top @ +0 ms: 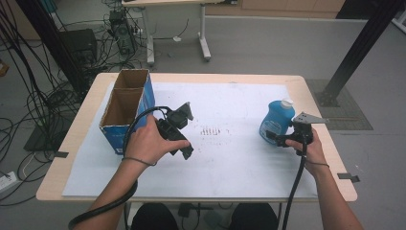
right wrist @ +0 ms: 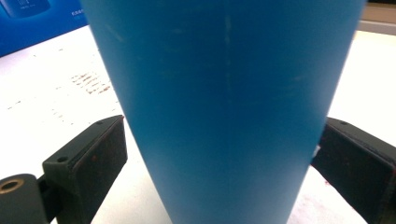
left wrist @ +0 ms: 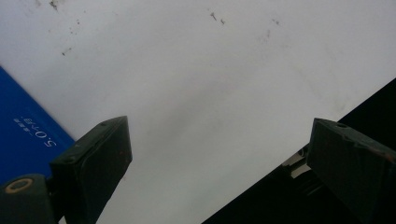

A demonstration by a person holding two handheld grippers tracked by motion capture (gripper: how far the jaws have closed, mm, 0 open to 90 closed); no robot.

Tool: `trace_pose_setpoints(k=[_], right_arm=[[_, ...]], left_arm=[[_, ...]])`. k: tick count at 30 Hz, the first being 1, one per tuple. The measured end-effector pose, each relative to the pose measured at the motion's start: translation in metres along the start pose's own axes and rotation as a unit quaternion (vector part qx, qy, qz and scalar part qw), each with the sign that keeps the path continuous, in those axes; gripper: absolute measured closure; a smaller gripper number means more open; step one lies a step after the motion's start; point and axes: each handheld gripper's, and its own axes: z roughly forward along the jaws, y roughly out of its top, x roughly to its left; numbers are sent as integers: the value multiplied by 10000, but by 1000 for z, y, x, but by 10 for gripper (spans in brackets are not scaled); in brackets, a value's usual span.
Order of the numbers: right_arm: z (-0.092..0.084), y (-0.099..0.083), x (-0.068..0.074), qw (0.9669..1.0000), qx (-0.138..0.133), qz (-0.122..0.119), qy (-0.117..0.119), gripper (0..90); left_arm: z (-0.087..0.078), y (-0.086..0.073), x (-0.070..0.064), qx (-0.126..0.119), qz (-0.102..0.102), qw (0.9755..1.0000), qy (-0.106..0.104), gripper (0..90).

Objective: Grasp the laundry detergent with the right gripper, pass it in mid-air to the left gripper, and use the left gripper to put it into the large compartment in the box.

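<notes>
Forearms come in at the bottom of the high view, each hand carrying a gripper over a white paper sheet (top: 230, 153) that covers the wooden table (top: 311, 96). On that sheet the blue bottle (top: 276, 118), with a pale cap, stands upright well to the right of the open blue cardboard box (top: 125, 108). Just beside the bottle's lower right sits the right gripper (top: 276, 138), its jaws reaching toward the bottle's base. Well to the left of the bottle, close by the box, the left gripper (top: 184, 117) is held above the paper, a black cable looping from it.

Black jaws rise at the bottom of the left gripper view, spread wide with bare white paper between them; the left gripper (left wrist: 217, 154) holds nothing. A corner of the blue box (left wrist: 23, 140) shows at the left, away from the bottle.

Blue plastic looms close in the right gripper view: the bottle (right wrist: 224, 102) stands between the two spread jaws of the right gripper (right wrist: 219, 158). The right jaw seems to touch the bottle's side, though that is hard to judge; the left jaw stands just clear of it. Beyond the bottle to the left, the box (right wrist: 37, 23) shows.
</notes>
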Motion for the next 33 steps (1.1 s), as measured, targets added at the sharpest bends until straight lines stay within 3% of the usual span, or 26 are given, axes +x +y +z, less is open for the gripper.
trace_pose_setpoints(k=[23, 33], right_arm=[[2, -2, -1, 10000, -66, 37, 49, 68], [4, -4, 0, 9999, -133, 22, 55, 163]], left_arm=[[1, 0, 0, 9, -32, 10000, 0, 73], [2, 0, 1, 19, -30, 10000, -6, 74]])
